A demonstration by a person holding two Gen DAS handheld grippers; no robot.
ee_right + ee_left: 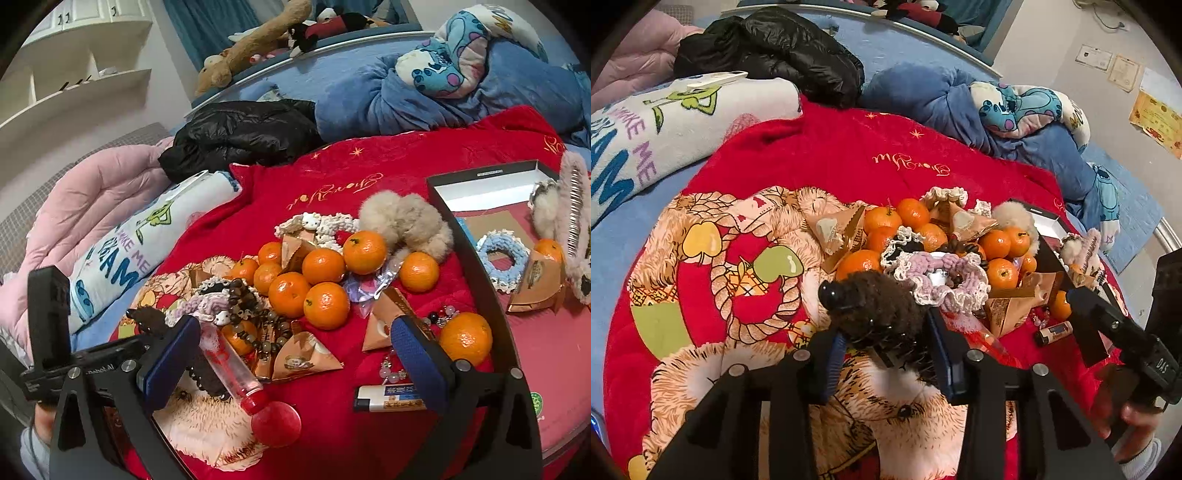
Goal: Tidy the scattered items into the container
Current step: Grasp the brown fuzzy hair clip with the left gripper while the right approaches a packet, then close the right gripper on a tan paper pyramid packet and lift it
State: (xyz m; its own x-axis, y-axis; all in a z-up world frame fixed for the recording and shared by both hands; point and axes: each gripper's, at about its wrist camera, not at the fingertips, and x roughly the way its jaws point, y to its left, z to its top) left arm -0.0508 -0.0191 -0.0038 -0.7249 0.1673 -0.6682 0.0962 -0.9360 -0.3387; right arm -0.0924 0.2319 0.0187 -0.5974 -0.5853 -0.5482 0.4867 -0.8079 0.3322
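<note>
My left gripper point(886, 326) is shut on a brown fuzzy hair clip point(875, 302), its black tip sticking out to the left. Just beyond lie a pink-and-white scrunchie point(942, 280), several tangerines point(325, 304), tan snack packets point(306, 362) and a bead bracelet point(251, 306) on the red blanket point(369, 166). My right gripper point(295, 360) stands wide open over a red bubble tube point(236, 369), a packet and a lighter point(388, 402), holding nothing. The black box point(480, 175) at the right holds a blue scrunchie point(502, 254), a tangerine, a packet and a pink fuzzy clip point(572, 221).
A beige fur pompom point(406, 218) lies against the box's left wall. Behind the blanket are a black jacket point(243, 133), blue bedding with a cartoon print point(443, 66), a rolled printed towel point(147, 236) and a pink quilt point(92, 192). White shelves point(74, 85) stand far left.
</note>
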